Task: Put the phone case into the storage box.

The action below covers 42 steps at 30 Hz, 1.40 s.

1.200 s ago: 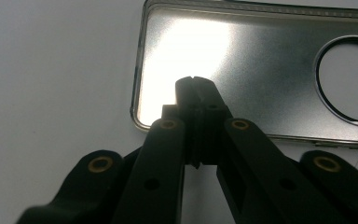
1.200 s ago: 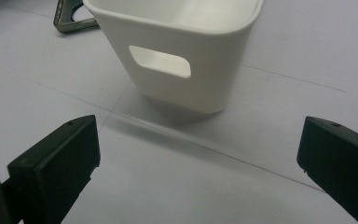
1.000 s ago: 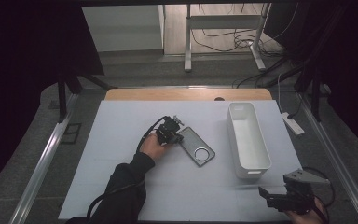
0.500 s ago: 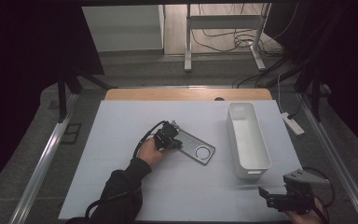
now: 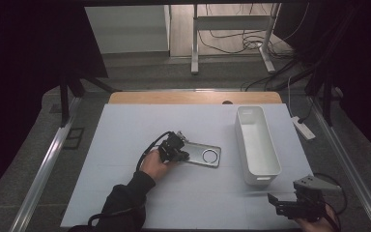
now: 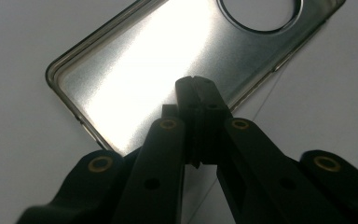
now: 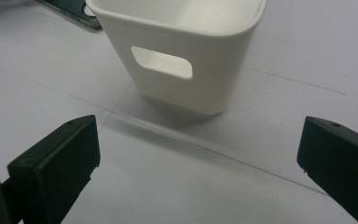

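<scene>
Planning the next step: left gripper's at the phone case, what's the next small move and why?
Probably lift the phone case a little: the left gripper looks shut on its near edge while it lies flat on the table. The white bin stands to its right.

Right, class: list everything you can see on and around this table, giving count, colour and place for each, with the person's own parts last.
Phone case: one, clear grey with a round camera hole, flat at the table's middle.
Bin: one, white, empty, right of the case, handle cutout in its near end.
Table: one, pale top.
Power strip: one, white, on the floor beyond the table's right edge.
Left tongs: black, shut on the case's edge.
Right tongs: black, open, near right corner.
</scene>
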Motion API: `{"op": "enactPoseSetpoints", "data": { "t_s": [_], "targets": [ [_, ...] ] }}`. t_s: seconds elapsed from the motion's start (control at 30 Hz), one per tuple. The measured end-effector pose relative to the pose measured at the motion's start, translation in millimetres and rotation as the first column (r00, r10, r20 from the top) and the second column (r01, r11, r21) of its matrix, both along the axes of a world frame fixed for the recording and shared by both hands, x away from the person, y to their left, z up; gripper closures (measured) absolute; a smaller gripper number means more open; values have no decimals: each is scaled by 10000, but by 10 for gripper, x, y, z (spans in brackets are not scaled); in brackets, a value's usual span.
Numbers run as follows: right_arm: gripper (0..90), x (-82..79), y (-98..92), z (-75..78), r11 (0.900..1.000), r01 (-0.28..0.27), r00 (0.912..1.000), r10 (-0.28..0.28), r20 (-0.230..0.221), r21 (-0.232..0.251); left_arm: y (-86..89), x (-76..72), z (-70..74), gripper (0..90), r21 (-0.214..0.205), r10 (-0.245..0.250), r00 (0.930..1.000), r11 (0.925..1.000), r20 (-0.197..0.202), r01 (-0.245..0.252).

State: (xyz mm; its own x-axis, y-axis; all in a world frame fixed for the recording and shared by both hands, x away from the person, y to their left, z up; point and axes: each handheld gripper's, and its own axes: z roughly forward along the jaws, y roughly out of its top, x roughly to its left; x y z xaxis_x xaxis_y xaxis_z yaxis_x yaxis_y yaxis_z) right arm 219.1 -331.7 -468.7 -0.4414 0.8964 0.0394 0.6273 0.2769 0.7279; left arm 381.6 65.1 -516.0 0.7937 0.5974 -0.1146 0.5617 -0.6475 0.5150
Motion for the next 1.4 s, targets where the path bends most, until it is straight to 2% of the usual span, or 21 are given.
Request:
{"op": "enactPoseSetpoints", "data": {
  "t_s": [0.17, 0.23, 0.57, 0.97, 1.1, 1.27, 1.4],
  "targets": [
    [0, 0, 1, 0, 10000, -5, 10000, 5, 6, -5, -13, -89, -5, 894, -97, -20, 10000, 10000, -36, 20],
    [0, -1, 2, 1, 10000, -18, 10000, 18, 16, -19, -33, -137, -17, 894, -346, 160, 9999, 9993, -41, -161],
    [0, 1, 12, 0, 9999, -69, 10000, 69, 29, -78, -65, -265, -28, 894, -591, -98, 9996, 9982, -273, 82],
    [0, 7, 9, -1, 10000, -32, 10000, 32, 1, -40, -254, -422, -9, 894, -431, -522, 9985, 9978, -187, 514],
    [0, 4, 11, 0, 10000, -59, 10000, 59, 24, -61, -301, -452, -6, 894, -408, -471, 9987, 9981, -188, 463],
    [0, 4, 15, 1, 10000, -43, 10000, 43, 31, -70, -289, -444, -4, 894, -486, -445, 9989, 9979, -164, 436],
    [0, 4, 13, 2, 10000, -27, 10000, 27, 30, -46, -252, -422, 98, 893, -431, -472, 9989, 9980, 31, 473]
  ]
}}
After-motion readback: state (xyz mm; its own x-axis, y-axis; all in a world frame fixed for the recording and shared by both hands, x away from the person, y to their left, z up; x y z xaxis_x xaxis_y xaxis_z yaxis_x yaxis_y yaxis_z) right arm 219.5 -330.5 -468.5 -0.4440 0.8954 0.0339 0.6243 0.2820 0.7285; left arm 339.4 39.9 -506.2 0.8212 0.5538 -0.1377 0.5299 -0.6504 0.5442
